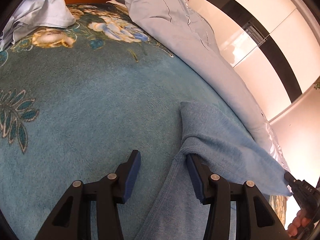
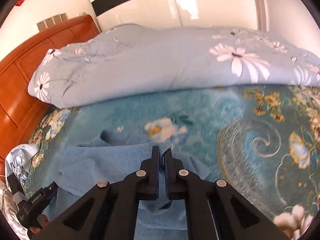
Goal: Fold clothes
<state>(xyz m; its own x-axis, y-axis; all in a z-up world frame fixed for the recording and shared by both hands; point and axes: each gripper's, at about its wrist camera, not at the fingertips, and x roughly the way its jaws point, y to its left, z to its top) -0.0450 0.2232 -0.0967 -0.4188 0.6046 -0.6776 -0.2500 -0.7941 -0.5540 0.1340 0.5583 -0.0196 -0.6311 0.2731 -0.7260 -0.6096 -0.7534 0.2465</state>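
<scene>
Right wrist cam: my right gripper point(image 2: 162, 154) is clenched on the blue towel point(image 2: 104, 160) edge. Towel runs leftward to my left gripper point(image 1: 162, 158), jaws apart, cloth draped over one finger only.

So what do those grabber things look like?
Each is black plastic. The left gripper has two angular arms with round silver pins and dark blue pads. The right gripper looks the same, with white lettering on its side.

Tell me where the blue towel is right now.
The blue towel lies on the teal floral blanket, draped over the left gripper, with the right gripper pinching it.
</scene>
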